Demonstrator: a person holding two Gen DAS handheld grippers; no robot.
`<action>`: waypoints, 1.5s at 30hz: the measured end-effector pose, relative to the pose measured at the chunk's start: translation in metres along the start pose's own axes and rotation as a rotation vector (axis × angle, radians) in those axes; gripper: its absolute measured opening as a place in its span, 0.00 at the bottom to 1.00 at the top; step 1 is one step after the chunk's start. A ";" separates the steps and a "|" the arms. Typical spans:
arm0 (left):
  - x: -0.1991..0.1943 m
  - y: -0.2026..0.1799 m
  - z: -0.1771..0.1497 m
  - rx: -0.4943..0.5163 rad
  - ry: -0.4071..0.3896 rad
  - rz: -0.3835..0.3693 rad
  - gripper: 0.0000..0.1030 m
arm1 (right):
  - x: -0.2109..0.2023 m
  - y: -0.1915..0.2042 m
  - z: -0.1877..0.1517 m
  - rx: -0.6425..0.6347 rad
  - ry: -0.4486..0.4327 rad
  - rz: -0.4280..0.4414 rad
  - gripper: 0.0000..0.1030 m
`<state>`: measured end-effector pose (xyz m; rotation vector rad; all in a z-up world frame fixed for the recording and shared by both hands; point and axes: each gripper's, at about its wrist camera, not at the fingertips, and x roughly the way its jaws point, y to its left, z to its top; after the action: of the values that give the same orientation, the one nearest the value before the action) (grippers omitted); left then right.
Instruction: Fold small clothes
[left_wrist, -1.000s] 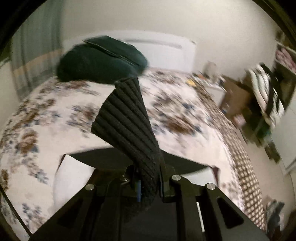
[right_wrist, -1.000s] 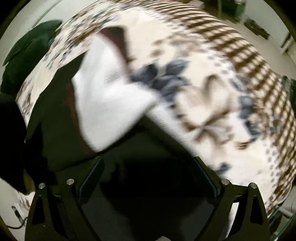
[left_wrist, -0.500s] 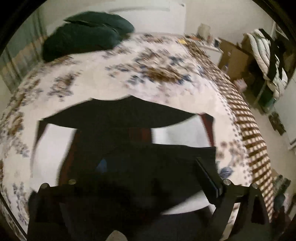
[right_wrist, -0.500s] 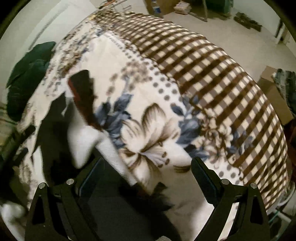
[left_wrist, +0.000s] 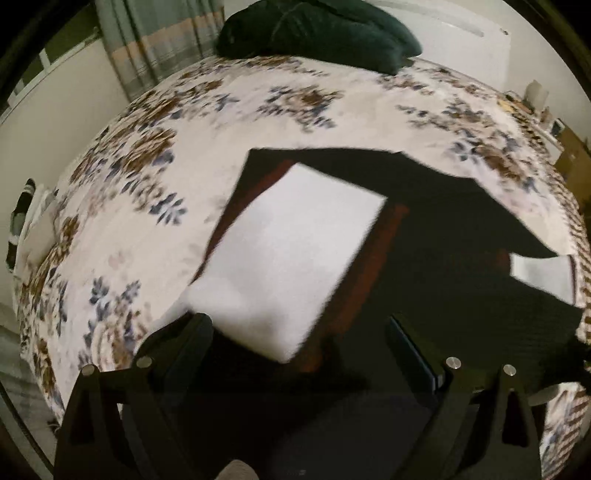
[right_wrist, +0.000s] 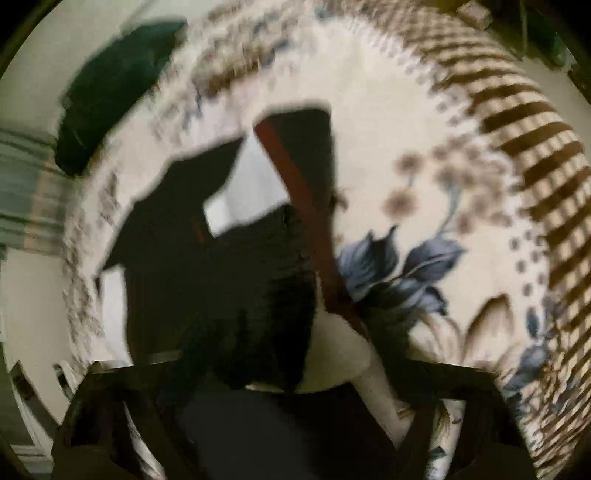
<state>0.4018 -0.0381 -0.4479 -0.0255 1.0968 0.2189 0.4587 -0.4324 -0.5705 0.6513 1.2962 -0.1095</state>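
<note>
Two claws work over a black, white and dark-red knitted garment (left_wrist: 295, 251) lying spread flat on the cream floral bedspread (left_wrist: 229, 122), near its checked edge. The left gripper (left_wrist: 299, 332) hangs spread wide above the white panel, its jaws having just opened, nothing between them. The right gripper (right_wrist: 291, 380), blurred, has just been closing at the garment's black ribbed edge; whether it grips cannot be told.

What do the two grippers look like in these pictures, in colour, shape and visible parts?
The left gripper is matte black, with two flat angular fingers on triangular brackets with cut-out holes, fastened by round silver screws. The right gripper looks equally black and angular, but blur hides its details. No cables, markings or sleeves are visible.
</note>
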 end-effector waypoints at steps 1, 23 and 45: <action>0.001 0.004 -0.002 0.000 0.001 0.005 0.92 | 0.006 0.006 0.000 -0.012 0.013 -0.012 0.11; -0.016 0.103 -0.094 -0.031 0.174 0.006 0.92 | -0.039 -0.070 -0.083 -0.010 0.043 0.069 0.74; 0.037 0.197 -0.224 -0.091 0.325 -0.216 0.15 | 0.028 -0.153 -0.329 0.219 0.282 0.115 0.59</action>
<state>0.1836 0.1321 -0.5660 -0.2673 1.3961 0.0706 0.1199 -0.3835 -0.6947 0.9530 1.5262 -0.0672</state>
